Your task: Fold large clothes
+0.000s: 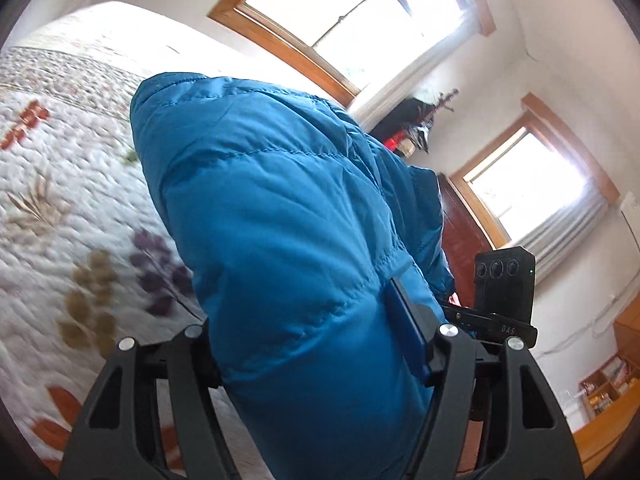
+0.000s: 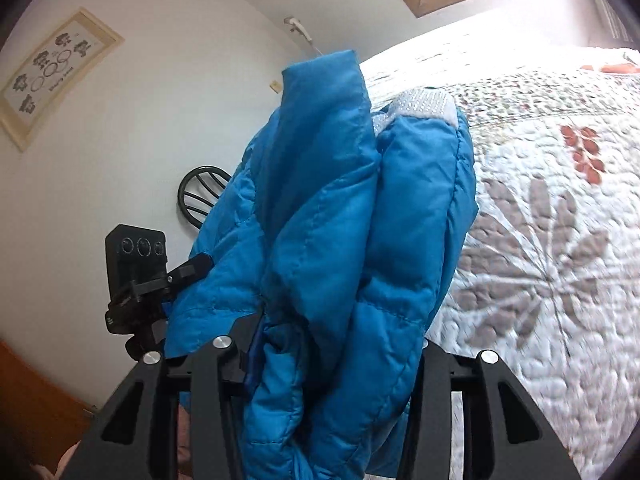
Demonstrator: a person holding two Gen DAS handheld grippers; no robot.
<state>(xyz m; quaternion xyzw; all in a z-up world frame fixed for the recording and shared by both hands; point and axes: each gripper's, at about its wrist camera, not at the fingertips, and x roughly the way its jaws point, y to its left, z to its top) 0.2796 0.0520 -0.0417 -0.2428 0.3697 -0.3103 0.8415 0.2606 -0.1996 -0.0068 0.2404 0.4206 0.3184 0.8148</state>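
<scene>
Both grippers have the blue puffer jacket (image 1: 280, 220) lifted up off the bed (image 1: 60, 184), bunched btwn them. Left gripper (image 1: 320, 356) has its fingers clamped on a thick wad of the quilted fabric; right gripper (image 2: 332, 364) likewise pinched shut on a bundle w/ what looks like the collar or a sleeve end sticking up, pale lining showing near the top.

Jacket looks light, puffy, very soft, and the shell prob. slick nylon, so it'll spring back and slide out of a loose pinch. Best held at seams, hem or shoulder edges where the stuff is thinner and stitched, not mid-panel where the padding squashes.

Around: the flowered quilt on the bed is right under it, plenty of flat room to lay the thing out. Windows (image 1: 360, 20) behind, a dark cabinet (image 1: 460, 224) and shelves off to the side, a framed picture (image 2: 52, 76) on the wall, chair back (image 2: 200, 192) near it. Nothing seems in the way, only the other gripper's camera block close by.
</scene>
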